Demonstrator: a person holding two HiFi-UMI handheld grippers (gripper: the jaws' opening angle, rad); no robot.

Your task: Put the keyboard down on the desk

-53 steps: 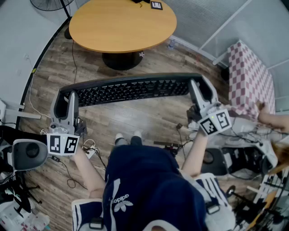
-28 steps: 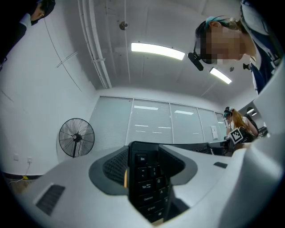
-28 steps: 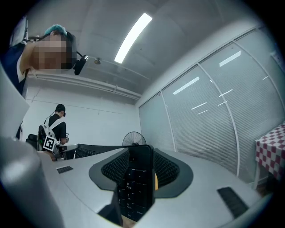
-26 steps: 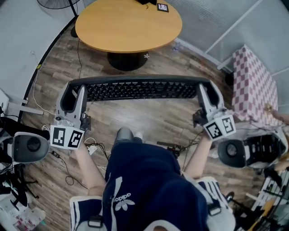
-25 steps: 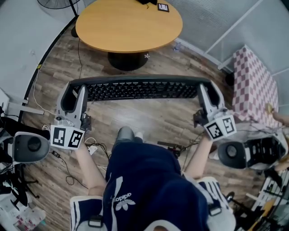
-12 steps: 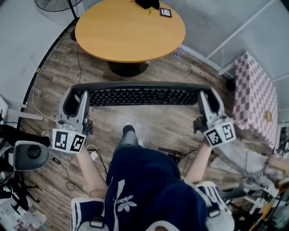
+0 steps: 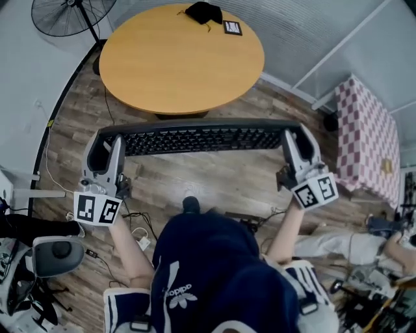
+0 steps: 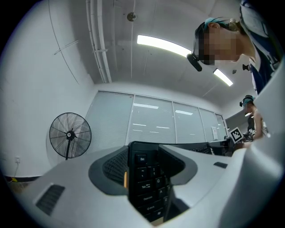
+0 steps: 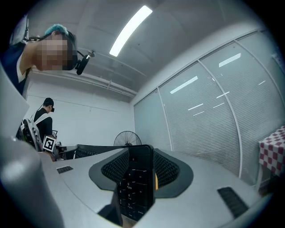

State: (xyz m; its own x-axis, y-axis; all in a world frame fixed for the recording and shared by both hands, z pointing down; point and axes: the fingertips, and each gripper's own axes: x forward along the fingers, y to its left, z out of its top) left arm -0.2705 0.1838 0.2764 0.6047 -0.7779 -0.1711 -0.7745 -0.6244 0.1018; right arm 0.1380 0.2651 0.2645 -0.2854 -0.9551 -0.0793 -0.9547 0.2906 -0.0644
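Over wood floor, keyboard lengthwise left-to-right, keys up, ends pinched by left gripper and right gripper fingers.

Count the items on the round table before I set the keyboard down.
2: a black bundle at the round table's far edge, and a marker card just right of it. Nothing appears hidden.

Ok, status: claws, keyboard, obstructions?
Left claw and right claw each shut on one end of the keyboard. Held level in the air, short of the round table. At its far edge: black cloth, marker card.
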